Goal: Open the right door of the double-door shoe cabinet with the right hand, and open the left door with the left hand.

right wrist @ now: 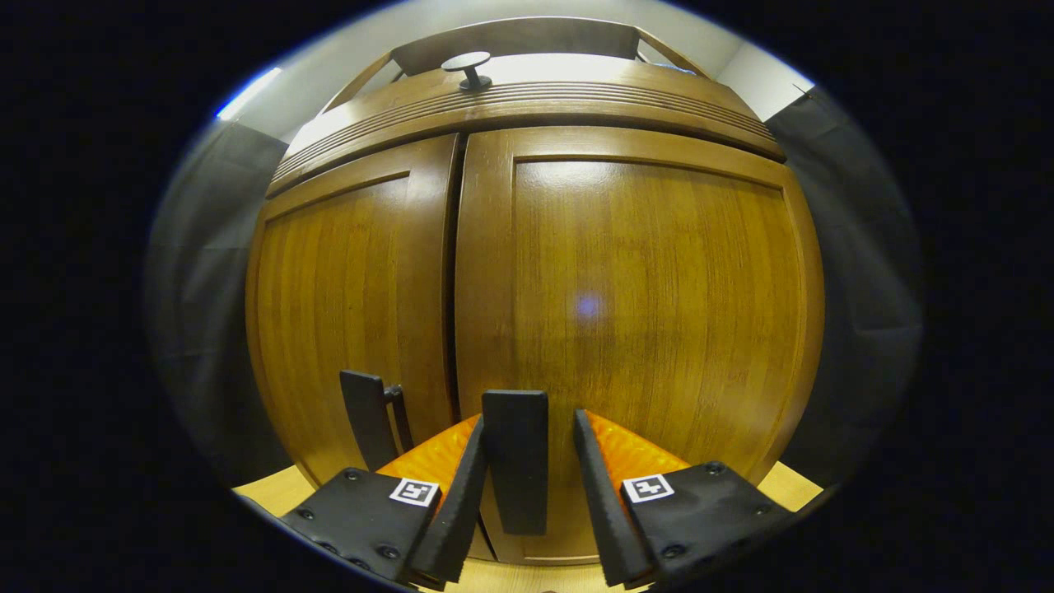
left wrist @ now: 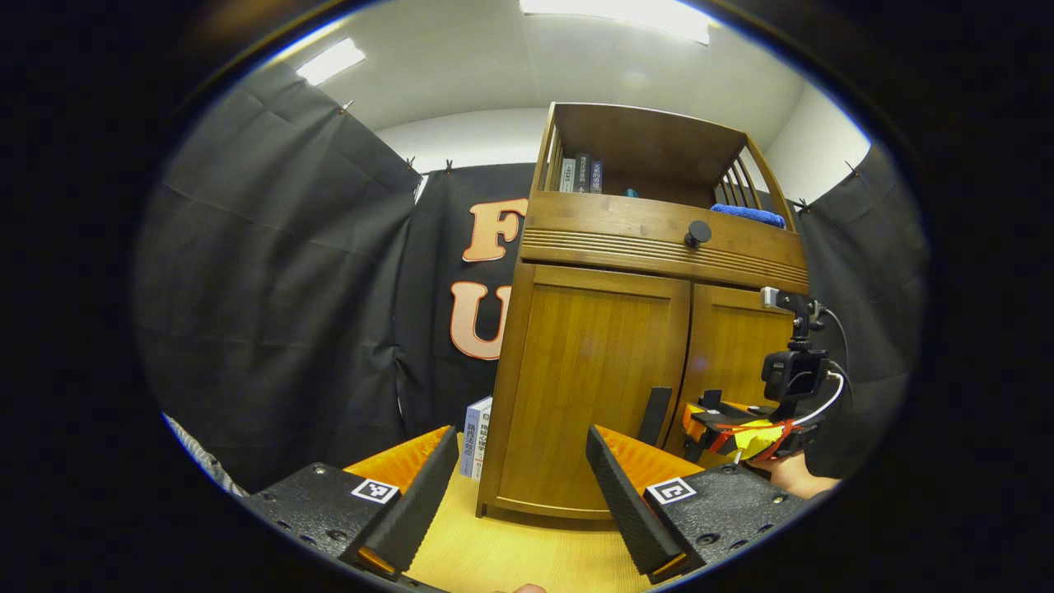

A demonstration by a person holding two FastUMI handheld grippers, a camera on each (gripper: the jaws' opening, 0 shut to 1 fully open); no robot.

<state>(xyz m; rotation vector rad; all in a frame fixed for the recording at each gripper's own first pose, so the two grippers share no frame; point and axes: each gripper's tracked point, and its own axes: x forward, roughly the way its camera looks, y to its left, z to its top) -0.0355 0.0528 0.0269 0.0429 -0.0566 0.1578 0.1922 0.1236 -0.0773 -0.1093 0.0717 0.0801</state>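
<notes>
Two doors are shut on the shoe cabinet (left wrist: 609, 329). Your right gripper (right wrist: 520, 494) is wide open, with the right door's handle (right wrist: 515, 461) standing tall between its fingers, touching the left one only. Your left gripper (left wrist: 522, 494) is open and empty, well back from the left door's handle (right wrist: 366, 416).

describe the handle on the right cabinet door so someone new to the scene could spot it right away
Start at the tall brown wooden shoe cabinet with two closed doors under a drawer. On the right door, low down beside the centre seam, is a flat black upright bar handle. Unlike its twin black bar handle on the left door, it stands between the open fingers of the right gripper.
</notes>
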